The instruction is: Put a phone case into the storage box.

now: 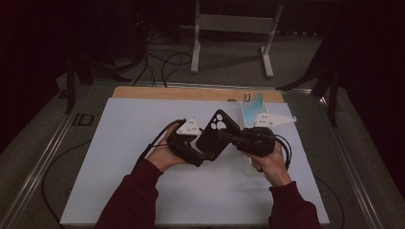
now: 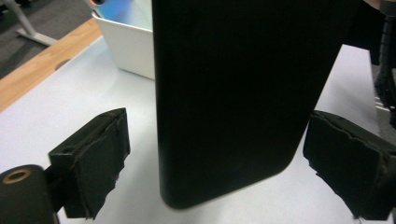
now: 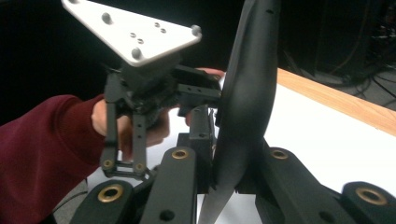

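Note:
A black phone case (image 1: pixel 216 135) hangs tilted above the white mat, camera cut-out at its top. My right gripper (image 1: pixel 228 137) comes in from the right and is shut on the case's edge; in the right gripper view the case (image 3: pixel 250 84) stands edge-on, pinched between the jaws (image 3: pixel 229 179). My left gripper (image 1: pixel 203 159) sits at the case's lower end. In the left gripper view the case (image 2: pixel 243 93) hangs between the two pads (image 2: pixel 95 158), with a clear gap on the left side, so this gripper (image 2: pixel 219 149) is open.
A white box (image 1: pixel 248 125) holding a phone (image 1: pixel 252 106) with a pale blue back stands just behind the right hand, also seen as box (image 2: pixel 133 53). The mat (image 1: pixel 143 181) has a wooden strip (image 1: pixel 191 93) along its far edge. A metal stand (image 1: pixel 229 24) and cables lie beyond.

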### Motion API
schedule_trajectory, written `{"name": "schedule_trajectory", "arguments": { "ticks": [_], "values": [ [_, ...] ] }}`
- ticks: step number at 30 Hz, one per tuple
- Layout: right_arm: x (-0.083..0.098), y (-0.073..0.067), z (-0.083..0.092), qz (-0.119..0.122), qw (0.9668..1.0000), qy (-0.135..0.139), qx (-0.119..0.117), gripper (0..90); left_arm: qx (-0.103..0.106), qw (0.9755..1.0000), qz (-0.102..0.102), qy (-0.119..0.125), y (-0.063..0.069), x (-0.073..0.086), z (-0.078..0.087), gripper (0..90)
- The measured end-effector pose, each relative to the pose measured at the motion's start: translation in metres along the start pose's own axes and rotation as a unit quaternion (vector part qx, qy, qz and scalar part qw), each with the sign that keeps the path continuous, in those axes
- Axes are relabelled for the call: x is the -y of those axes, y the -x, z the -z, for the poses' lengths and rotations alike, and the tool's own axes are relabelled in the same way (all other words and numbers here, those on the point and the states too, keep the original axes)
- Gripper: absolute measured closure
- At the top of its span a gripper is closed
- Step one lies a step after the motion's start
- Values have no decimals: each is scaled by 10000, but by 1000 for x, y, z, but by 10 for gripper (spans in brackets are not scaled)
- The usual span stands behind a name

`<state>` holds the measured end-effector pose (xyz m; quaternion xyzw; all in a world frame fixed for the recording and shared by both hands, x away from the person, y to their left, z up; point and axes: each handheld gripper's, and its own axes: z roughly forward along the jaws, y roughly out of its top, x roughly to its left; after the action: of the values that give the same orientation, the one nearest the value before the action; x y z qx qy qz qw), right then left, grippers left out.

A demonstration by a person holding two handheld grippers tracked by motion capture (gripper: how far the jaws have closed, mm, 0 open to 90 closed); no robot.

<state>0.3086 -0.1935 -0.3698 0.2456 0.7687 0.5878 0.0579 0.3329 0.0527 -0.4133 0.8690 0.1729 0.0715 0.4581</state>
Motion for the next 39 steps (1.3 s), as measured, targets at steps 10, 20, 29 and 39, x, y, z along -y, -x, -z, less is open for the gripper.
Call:
{"name": "schedule_trajectory", "arguments": {
  "ticks": [10,20,29,39],
  "values": [
    [1,-1,-1,88,9997,70,-215,817,419,9989,-113,153,5,0,0,243],
    [5,8,9,70,9999,116,-83,810,457,9983,-157,320,4,5,6,556],
    [3,11,10,119,9999,10,116,652,186,9990,-277,282,7,5,5,765],
    [4,12,9,-87,9974,-20,718,347,-205,9990,-227,324,9,7,4,803]
  ]
}}
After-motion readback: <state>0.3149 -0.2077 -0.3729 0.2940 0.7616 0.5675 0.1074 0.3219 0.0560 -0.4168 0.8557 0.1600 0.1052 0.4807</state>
